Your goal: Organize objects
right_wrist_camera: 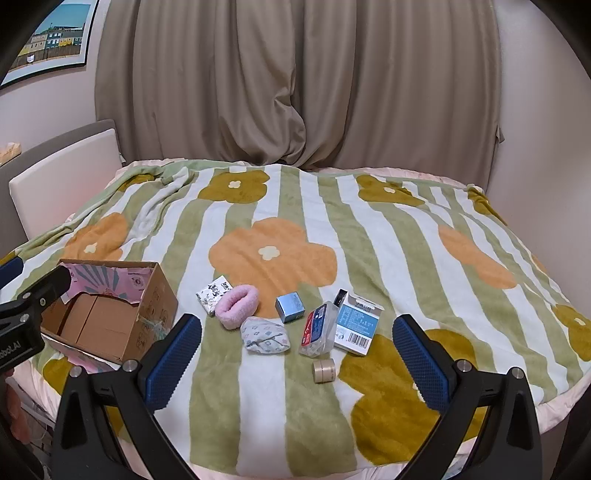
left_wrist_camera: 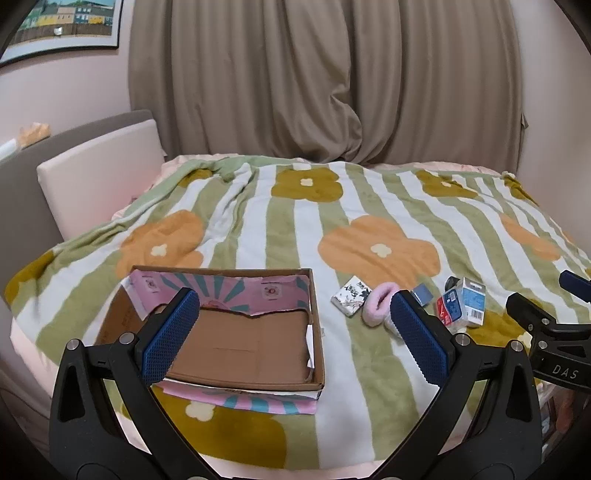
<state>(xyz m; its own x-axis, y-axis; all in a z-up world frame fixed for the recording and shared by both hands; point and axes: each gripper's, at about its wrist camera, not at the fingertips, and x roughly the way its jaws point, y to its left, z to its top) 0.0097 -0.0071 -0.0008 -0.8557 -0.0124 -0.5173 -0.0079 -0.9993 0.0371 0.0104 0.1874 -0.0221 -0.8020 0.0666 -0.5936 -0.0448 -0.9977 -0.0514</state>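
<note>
An open cardboard box [left_wrist_camera: 258, 343] [right_wrist_camera: 147, 314] with a pink patterned lining sits empty on the bed, at the left. To its right lie a tissue pack [right_wrist_camera: 214, 293] [left_wrist_camera: 351, 295], a pink fluffy scrunchie [right_wrist_camera: 236, 304] [left_wrist_camera: 376, 306], a patterned cloth bundle [right_wrist_camera: 264, 336], a small blue box [right_wrist_camera: 290, 306] [left_wrist_camera: 423, 293], a clear case with a red and blue label [right_wrist_camera: 317, 330] [left_wrist_camera: 448, 308], a white and blue carton [right_wrist_camera: 356, 323] [left_wrist_camera: 472, 301] and a tape roll [right_wrist_camera: 324, 370]. My left gripper [left_wrist_camera: 295, 332] hovers open over the box's right side. My right gripper [right_wrist_camera: 295, 358] hangs open above the cloth bundle and case. Nothing is held.
A floral striped blanket [right_wrist_camera: 277, 406] covers the bed. Beige curtains [right_wrist_camera: 295, 92] hang behind it, a cushioned headboard [left_wrist_camera: 99, 173] stands at the left, and a framed picture [left_wrist_camera: 66, 26] is on the wall. The bed's front edge runs close below both grippers.
</note>
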